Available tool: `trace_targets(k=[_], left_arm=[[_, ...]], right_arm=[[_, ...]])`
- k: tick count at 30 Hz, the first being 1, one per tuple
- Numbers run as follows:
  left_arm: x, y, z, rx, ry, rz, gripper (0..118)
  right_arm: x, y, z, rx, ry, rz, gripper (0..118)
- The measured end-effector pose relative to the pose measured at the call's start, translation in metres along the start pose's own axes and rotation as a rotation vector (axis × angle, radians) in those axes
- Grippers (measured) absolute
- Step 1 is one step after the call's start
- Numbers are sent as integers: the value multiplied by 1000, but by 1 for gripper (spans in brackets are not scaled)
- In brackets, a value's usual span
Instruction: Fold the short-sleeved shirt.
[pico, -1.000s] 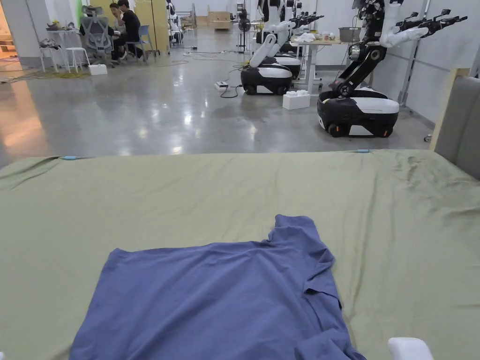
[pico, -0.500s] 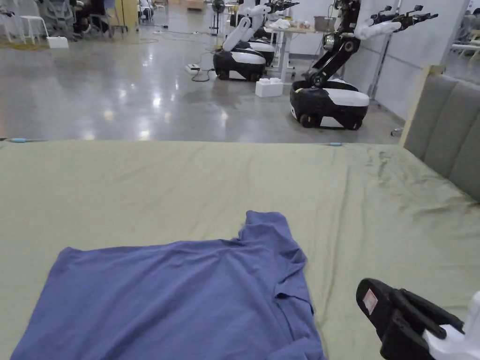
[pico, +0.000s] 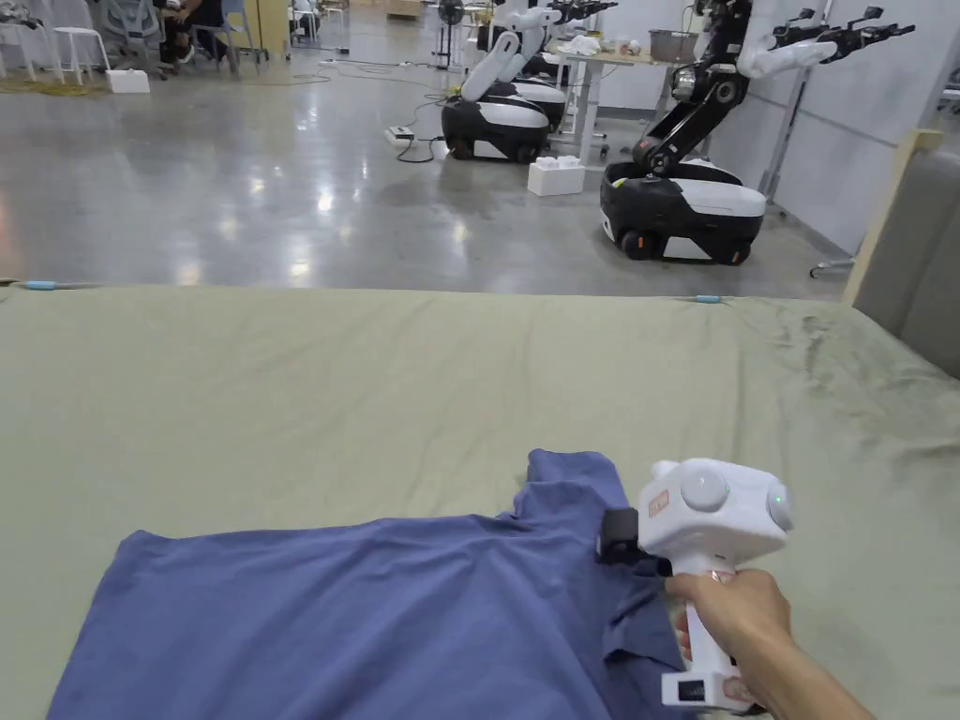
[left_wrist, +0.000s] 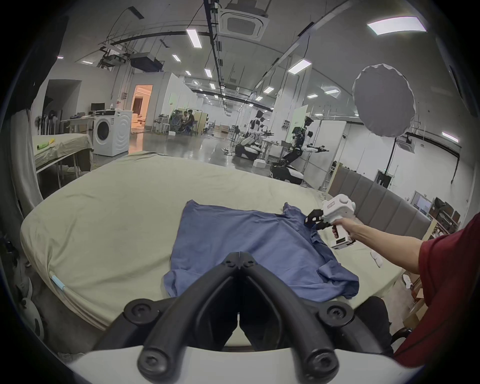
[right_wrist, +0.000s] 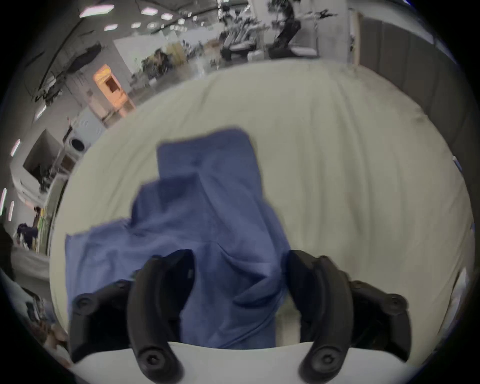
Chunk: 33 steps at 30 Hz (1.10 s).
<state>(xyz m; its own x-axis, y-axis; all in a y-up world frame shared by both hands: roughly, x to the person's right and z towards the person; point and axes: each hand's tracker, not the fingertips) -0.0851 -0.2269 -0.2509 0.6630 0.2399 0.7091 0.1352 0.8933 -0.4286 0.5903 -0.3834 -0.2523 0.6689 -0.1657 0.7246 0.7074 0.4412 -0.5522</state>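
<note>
This is a robotics lab set up in a big open hall, with bits of home furniture brought in for testing. Wheeled robots (pico: 682, 202) with white and black bodies are standing on the polished concrete floor (pico: 234, 187) at about 1 o'clock, their arms reaching out, and cables are trailing across the floor near them. A bed (pico: 375, 375) under an olive sheet is sitting in the middle of the hall, with a grey padded headboard (pico: 914, 253) at 3 o'clock. A washing machine (left_wrist: 110, 135) is standing at 10 o'clock. People are sitting on office chairs (pico: 202, 19) at 11 o'clock. Strip lights (left_wrist: 193, 37) and bare ducts are running along the ceiling, and a round photo light (left_wrist: 383, 100) is hanging on a stand.
</note>
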Motion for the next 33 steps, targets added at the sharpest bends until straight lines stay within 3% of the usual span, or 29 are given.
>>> trace_targets(k=[1, 2, 3, 4, 5, 6, 7, 8, 11, 14, 17, 19, 22, 23, 25, 27, 29, 31, 33], left_arm=[[-2, 3, -7, -5, 9, 2, 0], [-8, 4, -14, -15, 11, 11, 0], [-13, 10, -24, -29, -7, 30, 3], [-21, 21, -43, -56, -50, 74, 27], [-33, 33, -65, -85, -91, 124, 87], [-43, 46, -92, -164, -145, 188, 102], [-53, 60, -128, -238, -173, 220, 102], [-67, 75, -160, -173, -262, 275, 102], [-95, 123, -275, -215, -212, 334, 102], [-114, 141, -383, -323, -5, 276, 102], [-124, 122, -472, -532, 235, 43, 102], [-129, 98, -495, -631, 280, -50, 101], [-141, 68, -504, -751, 213, 56, 101], [-131, 68, -494, -643, 256, -39, 100], [-123, 67, -493, -634, 282, -61, 97], [-116, 71, -491, -644, 275, -80, 70], [-105, 81, -481, -666, 263, -101, 1], [-101, 84, -469, -642, 234, -113, 1], [-100, 87, -461, -674, 125, -27, 1]], right_arm=[[-2, -3, -5, 9, -72, 47, 41], [-1, -5, 0, 78, -91, 76, 18], [3, -6, 6, 111, -26, 26, 12], [7, -4, 7, 98, 56, -53, 11], [8, -2, 5, 71, 75, -76, 11], [8, -1, 2, 60, 55, -54, 11], [13, -1, 7, 66, 52, -44, 11], [13, -2, 7, 65, 56, -40, 11], [10, -4, 7, 64, 47, 0, 11], [8, -4, 3, 57, 34, 34, 11], [6, -6, 3, 60, 24, 66, 11], [2, -10, 9, 64, 28, 67, 11], [3, -10, 8, 54, 39, 57, 11], [1, -9, 11, 52, 39, 57, 11], [-2, -12, 13, 55, 37, 76, 11], [-2, -13, 15, 71, 37, 94, 11], [-2, -15, 20, 84, 42, 88, 11], [-2, -14, 25, 91, 52, 65, 11], [-5, -15, 38, 111, 69, 55, 11]])
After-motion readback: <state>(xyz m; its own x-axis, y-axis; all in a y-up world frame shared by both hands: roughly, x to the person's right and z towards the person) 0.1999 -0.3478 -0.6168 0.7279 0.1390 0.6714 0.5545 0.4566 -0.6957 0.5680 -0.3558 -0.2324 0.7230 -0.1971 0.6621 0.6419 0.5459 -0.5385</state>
